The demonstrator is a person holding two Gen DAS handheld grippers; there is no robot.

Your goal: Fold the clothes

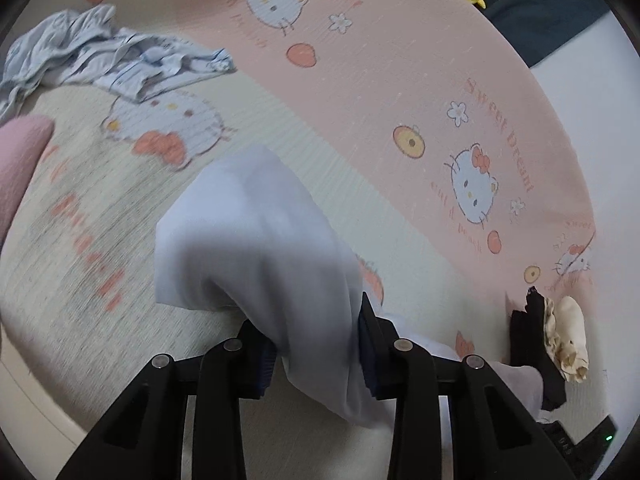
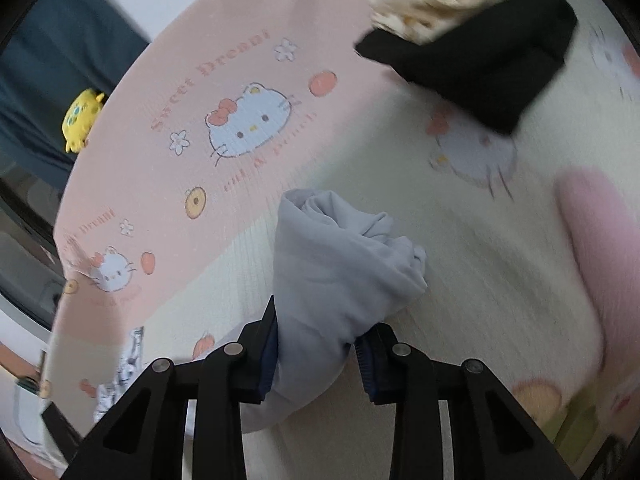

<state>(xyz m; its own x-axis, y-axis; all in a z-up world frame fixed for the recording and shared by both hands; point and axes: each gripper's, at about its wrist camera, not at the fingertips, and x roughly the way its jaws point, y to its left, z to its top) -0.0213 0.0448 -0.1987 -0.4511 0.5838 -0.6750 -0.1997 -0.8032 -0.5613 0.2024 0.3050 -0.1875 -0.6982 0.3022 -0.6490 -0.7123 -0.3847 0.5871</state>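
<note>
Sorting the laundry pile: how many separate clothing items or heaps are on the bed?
3, maybe more hidden. The pale blue garment is clamped in both grippers; a crumpled blue striped heap lies at the far left; a black and cream pile sits at the right.

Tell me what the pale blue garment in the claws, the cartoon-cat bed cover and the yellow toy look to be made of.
Pale blue garment: thin, soft matte cloth, probably a light knit; it drapes and bunches in smooth folds.
Bed cover: woven or crinkled cotton-like fabric, matte, with fine ribbed lines across the print.
Yellow toy: looks like plush, with a fuzzy outline; too small to be sure.
</note>
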